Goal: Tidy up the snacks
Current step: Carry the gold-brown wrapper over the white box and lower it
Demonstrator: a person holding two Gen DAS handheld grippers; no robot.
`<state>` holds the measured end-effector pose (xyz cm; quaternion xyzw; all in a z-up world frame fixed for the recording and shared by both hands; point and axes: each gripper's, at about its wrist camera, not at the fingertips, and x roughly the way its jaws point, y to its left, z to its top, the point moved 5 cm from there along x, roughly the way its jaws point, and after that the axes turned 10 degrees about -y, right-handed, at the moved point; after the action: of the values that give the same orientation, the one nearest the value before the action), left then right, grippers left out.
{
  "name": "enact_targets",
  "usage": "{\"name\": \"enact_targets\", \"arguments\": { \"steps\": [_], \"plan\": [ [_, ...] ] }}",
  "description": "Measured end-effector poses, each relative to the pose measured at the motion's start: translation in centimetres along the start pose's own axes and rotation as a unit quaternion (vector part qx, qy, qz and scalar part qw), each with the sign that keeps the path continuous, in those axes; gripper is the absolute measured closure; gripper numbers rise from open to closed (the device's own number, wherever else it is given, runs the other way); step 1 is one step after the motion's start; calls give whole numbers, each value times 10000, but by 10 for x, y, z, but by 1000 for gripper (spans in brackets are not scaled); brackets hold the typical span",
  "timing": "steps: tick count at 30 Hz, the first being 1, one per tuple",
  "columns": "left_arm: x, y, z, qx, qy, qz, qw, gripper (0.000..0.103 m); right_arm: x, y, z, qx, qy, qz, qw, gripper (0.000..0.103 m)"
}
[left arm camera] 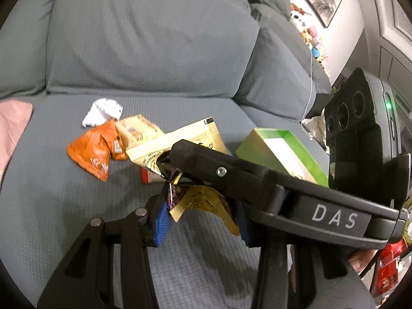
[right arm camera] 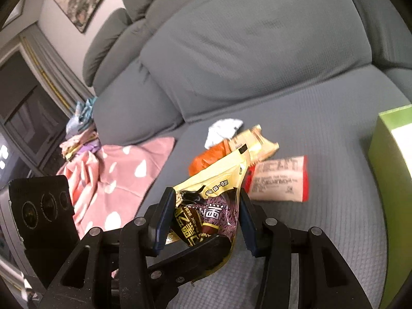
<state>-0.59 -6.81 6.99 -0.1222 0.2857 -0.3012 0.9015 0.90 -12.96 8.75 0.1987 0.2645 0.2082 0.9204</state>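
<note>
A yellow snack bag (left arm camera: 203, 199) with a purple and black print hangs above the grey sofa seat (left arm camera: 64, 206), held from two sides. My left gripper (left arm camera: 202, 220) is shut on its lower part, blue pads pressing the crumpled foil. My right gripper (right arm camera: 204, 221) is shut on the same snack bag (right arm camera: 216, 213). The right gripper's dark finger (left arm camera: 200, 159) crosses the left wrist view. On the seat behind lie an orange packet (left arm camera: 95, 152), a beige packet (left arm camera: 137, 131), a white wrapper (left arm camera: 103, 112) and a red-and-white packet (right arm camera: 278, 179).
An open green box (left arm camera: 280, 152) with a pale inside stands on the seat to the right, also at the right edge as the green box (right arm camera: 391, 180). A pink spotted blanket (right arm camera: 121, 170) lies to the left. Sofa back cushions (right arm camera: 257, 51) rise behind.
</note>
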Motion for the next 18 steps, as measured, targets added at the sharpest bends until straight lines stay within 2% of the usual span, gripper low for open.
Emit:
{"name": "enact_targets", "arguments": {
  "steps": [4, 18],
  "plan": [
    [-2, -2, 4, 148, -216, -20, 9997, 61, -8, 8, 5, -189, -245, 88, 9995, 53],
    [-4, -5, 7, 225, -386, -94, 9990, 61, -15, 12, 6, -329, -371, 71, 9987, 53]
  ]
}}
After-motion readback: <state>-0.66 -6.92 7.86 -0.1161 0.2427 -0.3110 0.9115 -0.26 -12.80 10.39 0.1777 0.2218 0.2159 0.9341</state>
